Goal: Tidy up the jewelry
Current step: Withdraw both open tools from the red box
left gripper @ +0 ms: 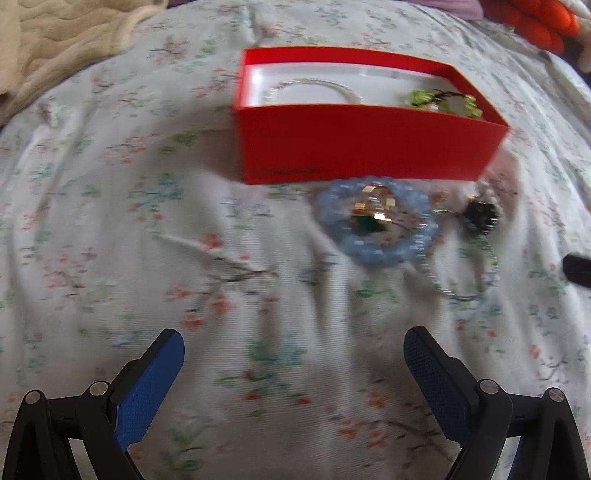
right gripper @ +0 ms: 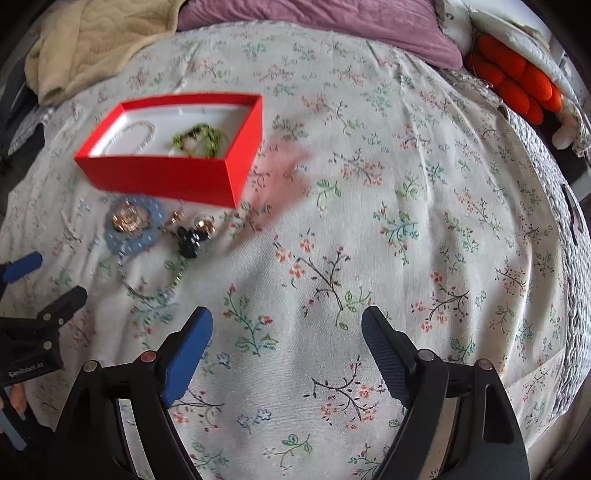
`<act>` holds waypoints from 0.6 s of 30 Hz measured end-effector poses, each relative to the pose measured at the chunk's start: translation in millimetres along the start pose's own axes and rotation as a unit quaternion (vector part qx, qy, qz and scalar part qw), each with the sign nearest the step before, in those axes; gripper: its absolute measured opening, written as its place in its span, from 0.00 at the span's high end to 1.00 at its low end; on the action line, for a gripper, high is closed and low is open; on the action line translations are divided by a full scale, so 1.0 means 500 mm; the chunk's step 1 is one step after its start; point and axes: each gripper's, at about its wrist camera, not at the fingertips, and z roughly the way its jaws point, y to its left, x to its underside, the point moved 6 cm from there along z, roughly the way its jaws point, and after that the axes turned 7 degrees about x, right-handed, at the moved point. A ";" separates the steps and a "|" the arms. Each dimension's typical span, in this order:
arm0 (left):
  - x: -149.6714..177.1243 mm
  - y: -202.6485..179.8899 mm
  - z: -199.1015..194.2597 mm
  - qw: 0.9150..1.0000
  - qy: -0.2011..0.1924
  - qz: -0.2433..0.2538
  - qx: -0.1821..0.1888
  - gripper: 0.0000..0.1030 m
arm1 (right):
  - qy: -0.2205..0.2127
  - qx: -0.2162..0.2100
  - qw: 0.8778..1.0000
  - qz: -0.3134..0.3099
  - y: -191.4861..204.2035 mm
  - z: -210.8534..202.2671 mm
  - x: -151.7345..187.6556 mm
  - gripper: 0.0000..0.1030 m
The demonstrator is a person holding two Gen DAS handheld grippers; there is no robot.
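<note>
An open red box (left gripper: 354, 144) (right gripper: 166, 177) sits on the floral bedsheet and holds a pale beaded bracelet (left gripper: 314, 88) (right gripper: 140, 133) and a green beaded piece (left gripper: 439, 99) (right gripper: 199, 142). In front of it lie a light blue beaded bracelet (left gripper: 376, 254) (right gripper: 147, 240), gold rings (left gripper: 373, 206) (right gripper: 127, 219), a black flower piece (left gripper: 478, 216) (right gripper: 188, 238) and a thin beaded chain (left gripper: 461, 291) (right gripper: 147, 291). My left gripper (left gripper: 293, 354) is open and empty, below the loose jewelry; it shows at the right wrist view's left edge (right gripper: 44, 288). My right gripper (right gripper: 288, 325) is open and empty, right of the jewelry.
A beige blanket (right gripper: 92, 40) lies at the far left, a purple pillow (right gripper: 332, 22) at the back, and an orange and white plush toy (right gripper: 517, 81) at the far right. The bed's edge (right gripper: 569, 258) runs down the right side.
</note>
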 end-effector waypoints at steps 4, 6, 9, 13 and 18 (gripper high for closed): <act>-0.006 -0.048 0.009 0.998 -0.018 0.023 0.053 0.05 | 0.022 0.013 1.000 -0.013 -0.006 0.039 0.019 0.17; -0.010 -0.076 0.011 0.996 -0.030 0.045 0.076 0.05 | 0.027 0.017 0.999 -0.014 -0.016 0.052 0.027 0.17; -0.017 -0.111 0.017 0.991 -0.044 0.072 0.100 0.06 | 0.032 0.008 0.999 -0.005 -0.033 0.064 0.034 0.13; -0.021 -0.146 0.027 0.987 -0.055 0.109 0.107 0.07 | 0.035 -0.001 0.999 0.004 -0.057 0.067 0.042 0.12; -0.030 -0.152 0.051 0.986 -0.057 0.125 0.089 0.11 | 0.037 -0.002 0.999 0.004 -0.074 0.065 0.047 0.12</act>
